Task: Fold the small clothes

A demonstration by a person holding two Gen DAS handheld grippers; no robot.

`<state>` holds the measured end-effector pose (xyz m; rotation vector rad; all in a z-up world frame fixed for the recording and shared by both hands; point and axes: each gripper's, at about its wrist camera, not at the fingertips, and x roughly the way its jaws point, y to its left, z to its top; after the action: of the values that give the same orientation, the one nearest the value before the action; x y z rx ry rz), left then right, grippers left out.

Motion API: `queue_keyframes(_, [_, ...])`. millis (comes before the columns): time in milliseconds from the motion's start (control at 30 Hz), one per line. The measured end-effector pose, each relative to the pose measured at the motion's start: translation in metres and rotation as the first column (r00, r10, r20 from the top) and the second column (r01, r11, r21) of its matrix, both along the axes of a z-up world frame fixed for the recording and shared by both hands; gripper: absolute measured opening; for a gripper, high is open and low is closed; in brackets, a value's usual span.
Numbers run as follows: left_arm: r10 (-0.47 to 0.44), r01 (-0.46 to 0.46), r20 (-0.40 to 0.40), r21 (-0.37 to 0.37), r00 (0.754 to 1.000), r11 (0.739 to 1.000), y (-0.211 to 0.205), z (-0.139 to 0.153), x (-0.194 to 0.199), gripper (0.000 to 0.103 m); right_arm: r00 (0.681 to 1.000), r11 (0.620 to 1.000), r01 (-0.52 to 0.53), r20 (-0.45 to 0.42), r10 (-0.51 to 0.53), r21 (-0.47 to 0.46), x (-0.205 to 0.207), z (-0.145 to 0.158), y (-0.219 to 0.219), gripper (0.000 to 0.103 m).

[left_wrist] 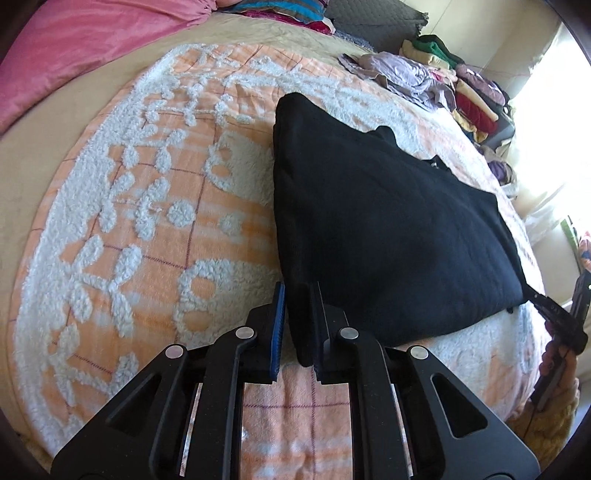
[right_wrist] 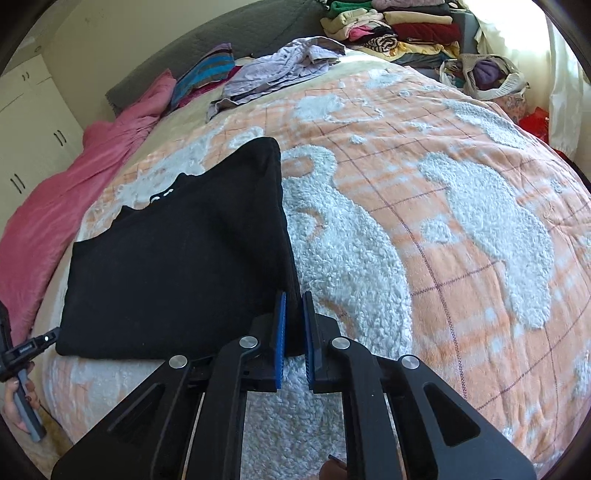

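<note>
A black garment (left_wrist: 388, 221) lies partly folded on an orange and white fleece blanket (left_wrist: 147, 229). My left gripper (left_wrist: 298, 291) is shut on the garment's near left corner, which hangs bunched between the blue pads. In the right wrist view the same black garment (right_wrist: 177, 266) spreads to the left, and my right gripper (right_wrist: 294, 299) is shut on its near right corner. Each gripper shows at the edge of the other's view: the right gripper (left_wrist: 554, 314) in a hand at far right, the left gripper (right_wrist: 26, 350) in a hand at far left.
A crumpled lilac garment (right_wrist: 280, 70) lies at the far side of the blanket (right_wrist: 461, 229). Stacked folded clothes (right_wrist: 399, 26) sit beyond it. A pink cover (left_wrist: 81, 48) and striped pillows (right_wrist: 207, 74) lie toward the headboard. White cupboards (right_wrist: 33, 122) stand at left.
</note>
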<state>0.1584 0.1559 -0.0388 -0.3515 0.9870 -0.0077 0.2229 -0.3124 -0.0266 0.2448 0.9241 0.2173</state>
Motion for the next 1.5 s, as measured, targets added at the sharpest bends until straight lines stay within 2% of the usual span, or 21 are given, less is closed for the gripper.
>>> queue_keyframes(33, [-0.002,0.002,0.000,0.010,1.000,1.000,-0.001,0.000,0.000,0.006,1.000,1.000,0.005,-0.001,-0.005,-0.001,0.000,0.000,0.000,0.010])
queue_keyframes(100, [-0.009,0.009,-0.001,0.030,1.000,1.000,-0.003,0.002,-0.002,0.007,1.000,1.000,0.023,-0.004,-0.023,-0.005,-0.001,0.000,-0.001,0.023])
queue_keyframes(167, [-0.009,0.009,0.002,0.039,1.000,0.999,-0.004,0.004,-0.003,0.007,1.000,1.000,0.029,-0.008,-0.029,0.003,-0.001,0.000,-0.003,0.025])
queue_keyframes(233, [-0.008,0.008,0.005,0.049,1.000,0.999,-0.005,0.006,-0.005,0.008,0.999,0.999,0.040,-0.009,-0.040,0.010,-0.004,0.000,-0.005,0.036])
queue_keyframes(467, [0.001,-0.002,0.012,0.074,1.000,0.997,-0.005,0.013,-0.011,0.024,0.999,0.999,0.039,0.010,-0.039,0.003,-0.013,0.007,-0.005,0.052])
queue_keyframes(633, [-0.005,0.004,0.016,0.087,1.000,0.996,-0.009,0.016,-0.015,0.031,0.999,0.999,0.034,0.028,-0.034,-0.011,-0.017,0.012,-0.001,0.062])
queue_keyframes(733, [-0.016,0.014,0.019,0.095,1.000,0.995,-0.014,0.019,-0.016,0.039,0.999,0.999,0.039,0.037,-0.038,-0.026,-0.020,0.014,0.000,0.076])
queue_keyframes(800, [-0.027,0.025,0.018,0.102,0.999,0.994,-0.019,0.021,-0.017,0.047,0.998,0.999,0.039,0.049,-0.038,-0.024,-0.022,0.017,0.000,0.080])
queue_keyframes(833, [-0.031,0.029,0.019,0.105,0.999,0.994,-0.020,0.022,-0.017,0.047,0.998,0.999,0.040,0.050,-0.039,-0.022,-0.023,0.018,0.000,0.082])
queue_keyframes(867, [-0.036,0.033,0.022,0.109,0.999,0.993,-0.022,0.024,-0.018,0.048,0.998,0.999,0.042,0.050,-0.041,-0.021,-0.024,0.019,-0.001,0.090])
queue_keyframes(900, [-0.038,0.035,0.024,0.113,0.999,0.993,-0.024,0.026,-0.018,0.054,0.998,0.999,0.039,0.052,-0.038,-0.015,-0.025,0.020,-0.001,0.092])
queue_keyframes(1067, [-0.045,0.039,0.047,0.130,0.998,0.991,-0.030,0.037,-0.019,0.072,0.997,0.998,0.045,0.066,-0.043,-0.038,-0.030,0.024,0.000,0.097])
queue_keyframes(1167, [-0.050,0.041,0.060,0.137,0.997,0.990,-0.033,0.043,-0.021,0.077,0.995,0.997,0.059,0.081,-0.054,-0.051,-0.033,0.027,-0.001,0.098])
queue_keyframes(1233, [-0.051,0.041,0.065,0.147,0.997,0.988,-0.036,0.046,-0.021,0.086,0.993,0.996,0.065,0.099,-0.060,-0.057,-0.035,0.030,-0.001,0.098])
queue_keyframes(1333, [-0.055,0.044,0.074,0.150,0.996,0.988,-0.037,0.051,-0.023,0.088,0.991,0.996,0.064,0.122,-0.056,-0.056,-0.039,0.037,-0.001,0.098])
queue_keyframes(1367, [-0.057,0.045,0.076,0.152,0.996,0.987,-0.038,0.052,-0.023,0.093,0.990,0.997,0.061,0.129,-0.053,-0.056,-0.040,0.039,0.000,0.098])
queue_keyframes(1500, [-0.063,0.048,0.084,0.163,0.994,0.985,-0.041,0.056,-0.024,0.093,0.987,0.996,0.056,0.152,-0.045,-0.068,-0.045,0.046,0.003,0.098])
